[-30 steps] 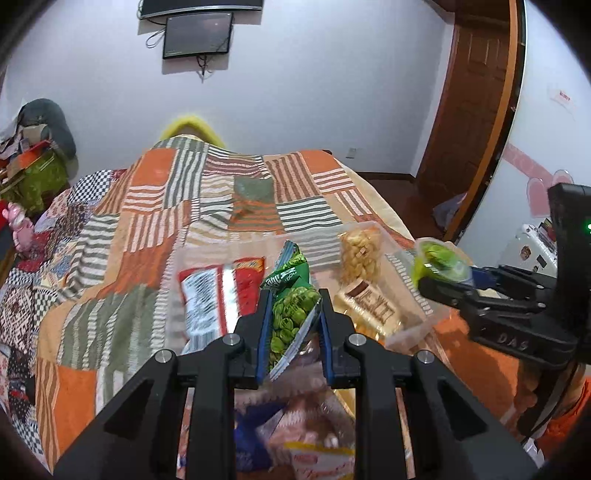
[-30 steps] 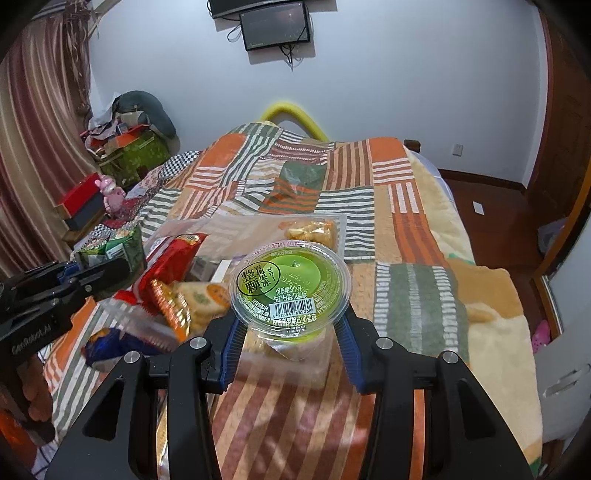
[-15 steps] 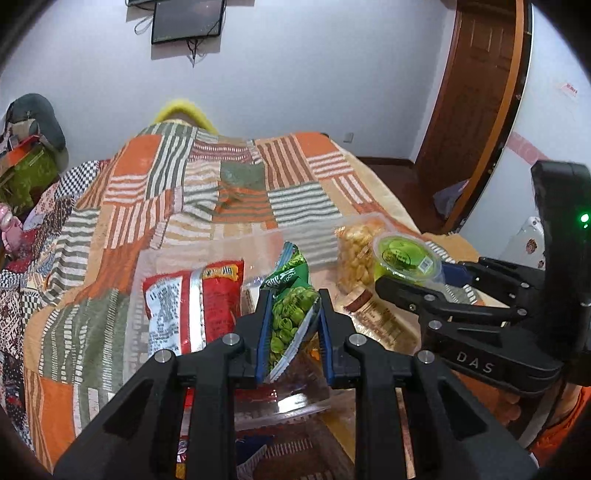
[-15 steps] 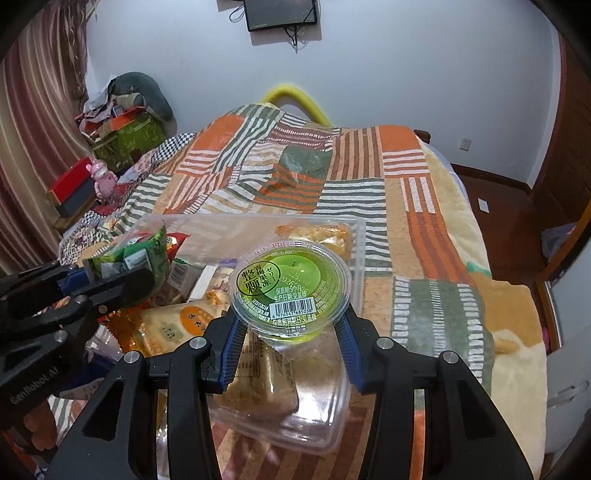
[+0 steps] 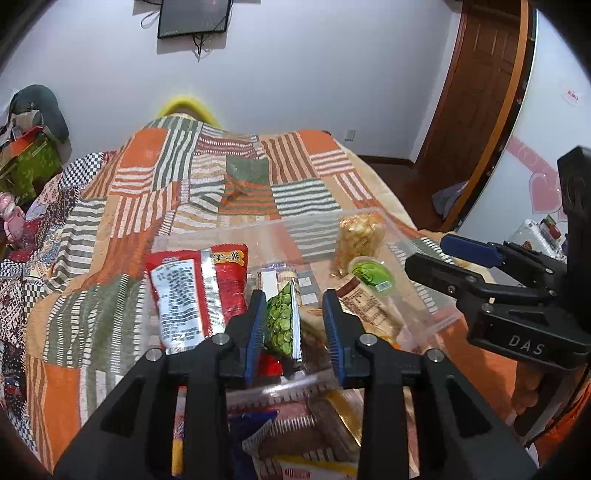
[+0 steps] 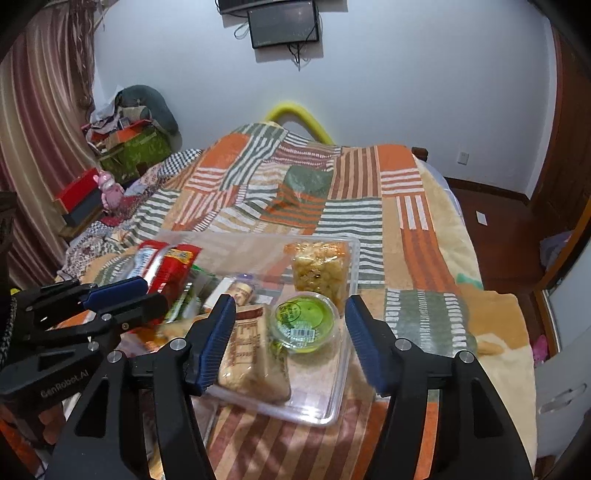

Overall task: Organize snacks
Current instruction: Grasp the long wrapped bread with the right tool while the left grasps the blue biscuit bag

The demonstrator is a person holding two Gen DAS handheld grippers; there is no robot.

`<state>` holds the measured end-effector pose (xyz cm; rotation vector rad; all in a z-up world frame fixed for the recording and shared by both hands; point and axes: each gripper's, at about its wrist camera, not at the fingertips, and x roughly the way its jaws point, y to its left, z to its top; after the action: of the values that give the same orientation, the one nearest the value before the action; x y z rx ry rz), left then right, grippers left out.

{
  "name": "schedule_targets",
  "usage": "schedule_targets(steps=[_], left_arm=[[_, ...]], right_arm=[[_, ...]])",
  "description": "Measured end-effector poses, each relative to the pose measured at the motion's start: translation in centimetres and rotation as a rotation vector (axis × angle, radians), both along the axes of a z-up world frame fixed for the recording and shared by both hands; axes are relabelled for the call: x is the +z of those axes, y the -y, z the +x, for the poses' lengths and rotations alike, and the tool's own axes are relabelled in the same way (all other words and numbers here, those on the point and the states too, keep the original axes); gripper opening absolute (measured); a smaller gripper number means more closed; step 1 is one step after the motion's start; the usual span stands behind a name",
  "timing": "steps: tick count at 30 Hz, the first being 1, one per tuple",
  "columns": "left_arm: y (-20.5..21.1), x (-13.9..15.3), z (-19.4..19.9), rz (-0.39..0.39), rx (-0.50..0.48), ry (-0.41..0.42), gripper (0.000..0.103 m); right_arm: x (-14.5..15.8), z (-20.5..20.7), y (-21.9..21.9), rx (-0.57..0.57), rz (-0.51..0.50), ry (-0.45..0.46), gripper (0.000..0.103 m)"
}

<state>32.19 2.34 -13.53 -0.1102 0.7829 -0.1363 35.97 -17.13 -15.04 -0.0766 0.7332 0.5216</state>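
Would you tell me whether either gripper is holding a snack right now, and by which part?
Nothing is held: the green jelly cup lies in the clear tray, the pea packet stands loose between opening jaws.

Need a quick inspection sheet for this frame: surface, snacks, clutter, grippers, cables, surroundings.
Surface: patchwork bedspread, clear tray on it.
Job's things: green jelly cup, red packet, puffed-snack bag and wrapped biscuits in tray.
Clutter: more packets beside the tray's near edge.
Grippers: left hand-held gripper opening, green pea packet between pads; right hand-held gripper opening, cup released.
Cables: dangling under wall screen.
Surroundings: curtain, wooden door.
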Motion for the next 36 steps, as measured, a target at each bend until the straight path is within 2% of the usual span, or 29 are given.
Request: schedule_targets(steps=[8, 13, 21, 30, 36], left_arm=[[-1.1, 3.2, -4.9, 0.022, 0.01, 0.073, 0.054], [-2.2, 3.2, -8.1, 0.058, 0.014, 0.07, 0.058], [-5.0, 0.5, -10.9, 0.06, 0.064, -0.008, 0.066], [-5.7, -4.9, -10.9, 0.005, 0.064, -0.116, 0.071], [-5.6, -6.0, -9.9, -0.019, 0.086, -0.091, 0.08]], right_arm=[[1.6, -3.6, 0.5, 0.028, 0.013, 0.044, 0.063], [2.0, -5.9, 0.6, 0.049, 0.011, 0.057, 0.064], [0.4, -8.2, -0.3, 0.073, -0.005, 0.034, 0.067], [-4.4, -8.1, -2.5, 0.103, -0.077, -0.091, 0.068], [-6.1, -7.8, -3.4, 0.123, -0.083, -0.139, 0.068]])
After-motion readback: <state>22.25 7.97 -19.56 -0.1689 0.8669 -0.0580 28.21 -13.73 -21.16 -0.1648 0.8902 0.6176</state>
